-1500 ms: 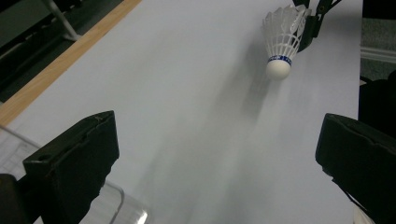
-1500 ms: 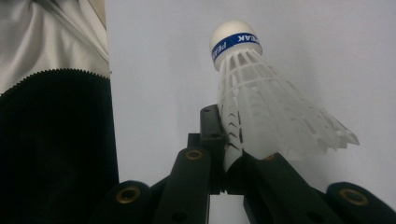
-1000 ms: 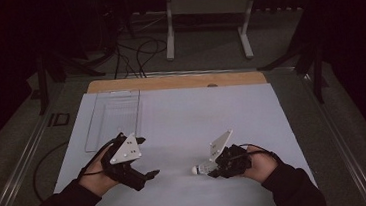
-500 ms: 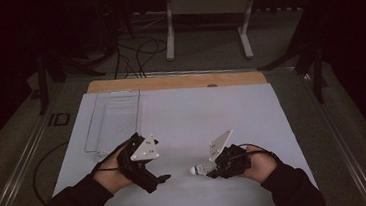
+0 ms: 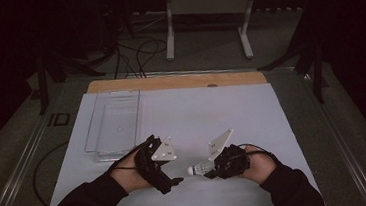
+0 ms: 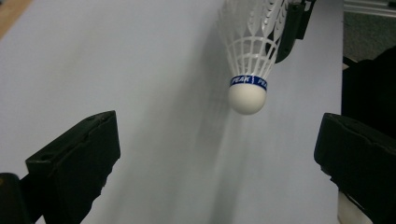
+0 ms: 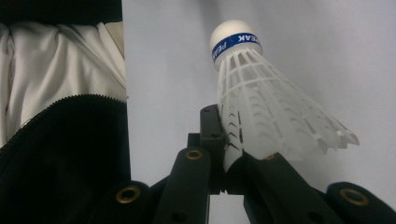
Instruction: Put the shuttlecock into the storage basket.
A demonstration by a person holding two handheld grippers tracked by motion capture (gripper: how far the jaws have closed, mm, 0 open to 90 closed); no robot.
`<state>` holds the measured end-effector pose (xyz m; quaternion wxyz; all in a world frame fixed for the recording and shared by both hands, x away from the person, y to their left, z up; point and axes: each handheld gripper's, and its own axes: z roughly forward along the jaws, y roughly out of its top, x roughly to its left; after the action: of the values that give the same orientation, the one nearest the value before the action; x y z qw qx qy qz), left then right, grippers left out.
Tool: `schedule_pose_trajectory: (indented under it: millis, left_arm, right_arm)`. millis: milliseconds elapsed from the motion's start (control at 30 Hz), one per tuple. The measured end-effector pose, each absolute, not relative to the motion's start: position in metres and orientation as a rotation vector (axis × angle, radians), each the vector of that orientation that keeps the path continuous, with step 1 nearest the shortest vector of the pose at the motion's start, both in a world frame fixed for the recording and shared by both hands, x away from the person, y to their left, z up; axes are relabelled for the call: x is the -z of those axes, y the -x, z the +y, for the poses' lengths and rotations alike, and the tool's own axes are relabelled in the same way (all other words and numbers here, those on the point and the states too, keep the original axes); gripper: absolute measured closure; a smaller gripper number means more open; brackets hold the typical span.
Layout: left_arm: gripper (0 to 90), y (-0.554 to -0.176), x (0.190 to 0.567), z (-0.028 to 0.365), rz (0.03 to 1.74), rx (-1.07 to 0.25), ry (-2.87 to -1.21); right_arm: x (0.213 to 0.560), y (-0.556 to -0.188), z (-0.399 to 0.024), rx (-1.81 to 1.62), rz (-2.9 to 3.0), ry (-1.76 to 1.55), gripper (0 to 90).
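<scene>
Since the earlier frames I am seeing my left gripper [image 5: 175, 180] sliding across the white table [image 5: 231, 109] toward the right gripper [image 5: 208, 173], away from the wire tray [image 5: 114, 123] that it was sitting beside; the right one is staying where it was. The left gripper's jaws are standing wide apart with nothing between them, and in the left gripper view the shuttlecock [image 6: 248, 56] is hanging just ahead of them, above the gap, its round white cork nearest to them and its blue band just behind the cork. I am holding the right gripper closed on the shuttlecock [image 7: 261, 102]: in the right gripper view its jaws are pinching the edge of the white plastic skirt, and the cork is pointing away from that gripper, out past the jaw tips. In the high view the shuttlecock [image 5: 199, 169] is sitting between the two grippers, cork toward the left one, with a small gap remaining between the cork and the left gripper's jaw tips. The tray is lying behind and to the outer side of the left gripper, well apart from the right one. A dark sleeve [image 7: 60, 158] is showing beside the right gripper's jaws.
</scene>
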<state>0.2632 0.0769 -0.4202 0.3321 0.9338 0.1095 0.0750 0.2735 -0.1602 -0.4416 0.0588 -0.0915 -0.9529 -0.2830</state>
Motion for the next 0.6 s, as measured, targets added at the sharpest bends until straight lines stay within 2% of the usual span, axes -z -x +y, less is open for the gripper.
schedule_pose_trajectory:
  millis: [300, 467, 600]
  left_arm:
    - [6.0, -0.262, 0.423, 0.062, 0.240, -0.162, -2.474]
    - [16.0, -0.261, 0.425, 0.055, 0.210, -0.165, -2.485]
    - [29.1, -0.261, 0.427, 0.050, 0.166, -0.132, -2.519]
  right_arm:
    - [0.441, -0.274, -0.160, 0.865, -2.881, 0.279, 89.8]
    - [0.440, -0.273, -0.160, 0.876, -2.873, 0.274, 89.8]
    - [0.439, -0.273, -0.159, 0.870, -2.872, 0.270, 89.8]
